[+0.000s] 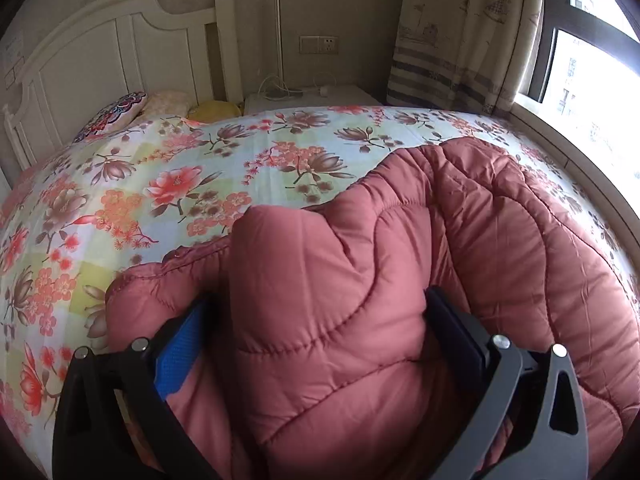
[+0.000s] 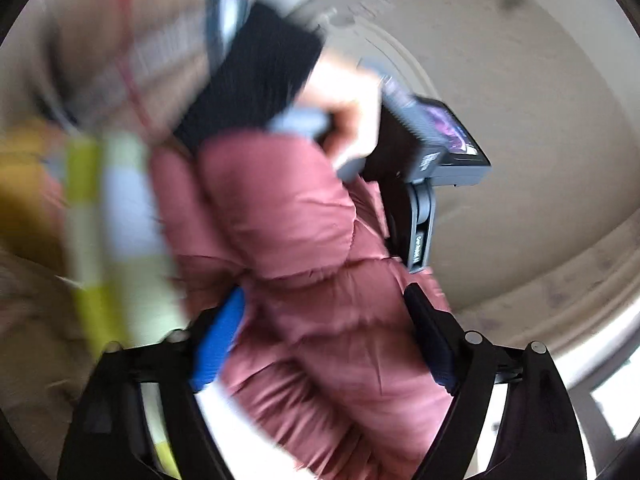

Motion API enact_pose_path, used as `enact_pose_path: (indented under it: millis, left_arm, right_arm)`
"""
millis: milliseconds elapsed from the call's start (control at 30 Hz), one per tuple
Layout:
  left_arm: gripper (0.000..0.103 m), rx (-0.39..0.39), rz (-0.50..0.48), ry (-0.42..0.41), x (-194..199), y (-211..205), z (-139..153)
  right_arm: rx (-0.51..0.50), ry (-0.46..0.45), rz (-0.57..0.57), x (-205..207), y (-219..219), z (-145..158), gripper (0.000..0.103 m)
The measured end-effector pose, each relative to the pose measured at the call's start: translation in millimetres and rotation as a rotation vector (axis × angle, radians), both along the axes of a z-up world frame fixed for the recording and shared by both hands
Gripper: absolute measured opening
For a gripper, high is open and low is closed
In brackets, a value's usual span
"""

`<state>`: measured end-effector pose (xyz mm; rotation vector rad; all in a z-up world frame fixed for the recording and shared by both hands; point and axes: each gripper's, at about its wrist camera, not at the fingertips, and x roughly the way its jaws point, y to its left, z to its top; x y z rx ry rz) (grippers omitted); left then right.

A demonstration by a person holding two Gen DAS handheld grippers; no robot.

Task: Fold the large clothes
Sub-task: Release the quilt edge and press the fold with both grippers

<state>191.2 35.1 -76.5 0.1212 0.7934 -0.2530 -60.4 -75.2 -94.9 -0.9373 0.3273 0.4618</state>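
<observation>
A pink quilted jacket (image 1: 460, 220) lies bunched on the floral bed sheet (image 1: 192, 184). In the left wrist view a thick fold of it rises between the fingers of my left gripper (image 1: 316, 300). The blue pad (image 1: 180, 352) and the dark pad (image 1: 452, 328) both press on the padding. The right wrist view is motion-blurred. There the jacket (image 2: 304, 240) fills the gap of my right gripper (image 2: 326, 292) and touches both pads, lifted off the bed. A person's hand (image 2: 352, 120) in a black sleeve (image 2: 260, 72) holds the other gripper's body (image 2: 440, 152) just beyond.
The bed runs to a white headboard (image 1: 100, 48) with pillows (image 1: 116, 116) at the far left. A white nightstand (image 1: 312, 96) stands behind the bed. A curtain (image 1: 460, 32) and a bright window (image 1: 592, 92) are at the right.
</observation>
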Motion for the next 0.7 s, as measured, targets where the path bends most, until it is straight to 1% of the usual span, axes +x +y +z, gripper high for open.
enact_pose_path:
  millis: [33,67,100,133,167,200,233,267,300,333,367,400,433,467,500,533,567,633,667,700]
  left_arm:
    - [0.101,-0.004,0.005,-0.005,-0.8,1.2,0.3]
    - [0.101,-0.007,0.008,-0.008,-1.7,1.1,1.0]
    - [0.101,-0.009,0.01,-0.01,-1.9,1.6,1.1]
    - [0.101,-0.009,0.011,-0.011,-2.0,1.6,1.3]
    - [0.101,-0.008,0.011,-0.012,-2.3,1.4,1.6]
    - [0.101,-0.007,0.011,-0.012,-2.4,1.1,1.8]
    - [0.101,-0.008,0.011,-0.012,-2.3,1.5,1.8]
    - [0.101,-0.01,0.011,-0.012,-2.1,1.5,1.9]
    - [0.101,-0.011,0.01,-0.011,-2.0,1.3,1.9]
    - [0.101,-0.008,0.01,-0.012,-2.1,1.5,1.5]
    - [0.101,-0.013,0.008,-0.015,-2.6,1.1,2.4]
    - [0.101,-0.011,0.01,-0.017,-2.9,1.2,2.8]
    - [0.101,-0.002,0.01,-0.016,-3.6,0.3,2.9]
    - [0.101,0.018,0.013,-0.014,-4.3,-1.5,4.4]
    - [0.101,0.037,0.018,-0.012,-4.9,-2.7,7.0]
    - [0.101,0.063,0.031,-0.007,-6.1,-4.5,11.7]
    - [0.101,0.097,0.061,0.0,-8.7,-6.7,19.7]
    - [0.101,0.138,0.134,-0.007,-16.4,-9.0,37.1]
    - [0.101,0.146,0.155,-0.022,-21.0,-10.5,45.0]
    - [0.101,0.148,0.161,-0.067,-30.9,-16.2,58.4]
  right_arm:
    - [0.07,0.043,0.012,-3.7,-12.8,13.0,0.08]
    - [0.161,0.082,0.014,-5.1,-29.6,29.1,0.079]
    - [0.243,0.093,-0.005,-4.1,-46.7,43.2,0.078]
    - [0.303,0.095,-0.026,-0.7,-59.1,53.0,0.074]
    - [0.373,0.095,-0.056,4.5,-67.8,67.3,0.074]
    - [0.464,0.085,-0.101,11.7,-86.9,78.8,0.073]
    - [0.518,0.079,-0.132,14.0,-76.5,93.8,0.073]
    - [0.58,0.093,-0.169,20.5,-83.7,99.4,0.073]
    - [0.611,0.119,-0.188,21.6,-72.8,97.5,0.073]
    - [0.62,0.182,-0.205,26.8,-58.1,91.3,0.073]
    - [0.573,0.26,-0.219,35.0,-44.9,78.2,0.073]
    - [0.503,0.288,-0.244,42.5,-47.7,61.7,0.074]
    - [0.448,0.255,-0.252,37.2,-28.4,46.3,0.075]
    - [0.397,0.202,-0.251,32.5,-19.6,35.8,0.076]
    - [0.369,0.179,-0.252,29.4,-11.1,32.6,0.077]
    - [0.352,0.176,-0.256,30.3,-5.5,30.4,0.077]
    - [0.355,0.19,-0.256,30.1,-4.0,31.9,0.077]
    - [0.373,0.209,-0.247,36.3,-7.7,33.7,0.077]
    - [0.38,0.211,-0.245,36.2,-9.5,33.0,0.077]
    - [0.382,0.213,-0.243,36.0,-10.4,32.3,0.078]
